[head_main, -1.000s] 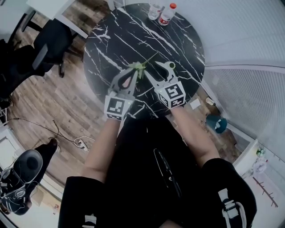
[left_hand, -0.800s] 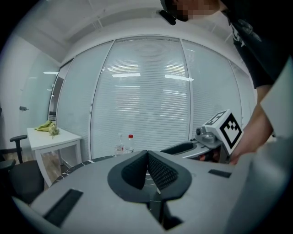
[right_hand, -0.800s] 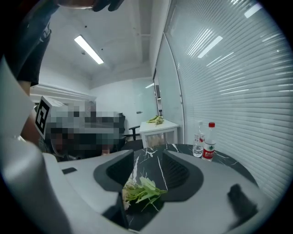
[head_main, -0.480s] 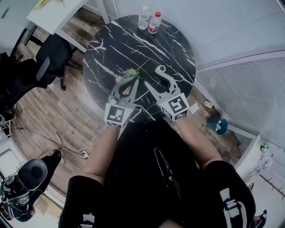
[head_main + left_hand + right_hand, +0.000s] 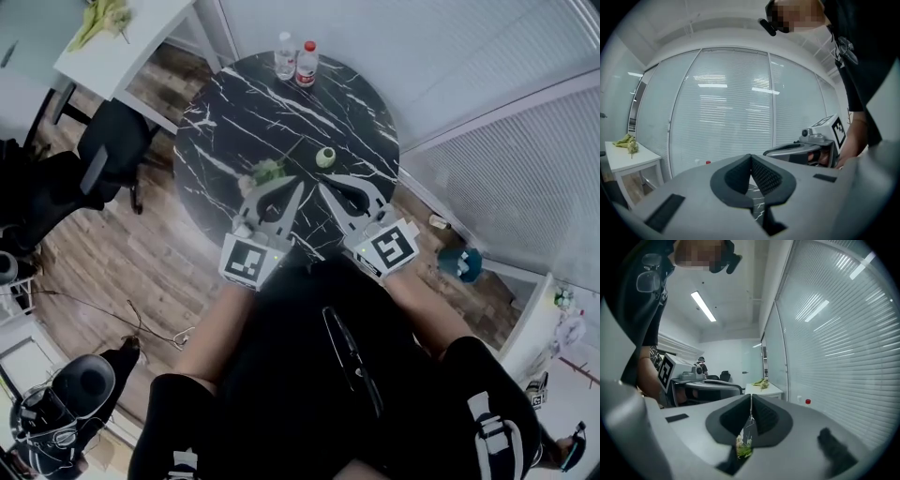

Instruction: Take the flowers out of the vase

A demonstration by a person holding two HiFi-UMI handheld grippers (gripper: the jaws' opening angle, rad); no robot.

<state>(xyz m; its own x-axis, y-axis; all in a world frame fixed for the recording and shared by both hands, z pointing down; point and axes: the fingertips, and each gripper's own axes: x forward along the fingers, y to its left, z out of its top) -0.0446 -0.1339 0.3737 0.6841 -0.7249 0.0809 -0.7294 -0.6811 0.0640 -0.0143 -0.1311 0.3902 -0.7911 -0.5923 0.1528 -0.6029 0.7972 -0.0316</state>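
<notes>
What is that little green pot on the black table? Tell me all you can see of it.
It is a small, round, pale green vase seen from above, upright on the black, white-veined table. Its mouth faces up and looks dark; no stem sticks out. Only the table touches it; the flowers lie apart, to its left. It is too small to tell the material.

No legible text, number or brand showing in any view, left marker cube (image 5: 251,260) and right marker cube (image 5: 390,248) displaying only black-and-white square patterns, bottle labels (image 5: 306,65) appearing too small for reading.
</notes>
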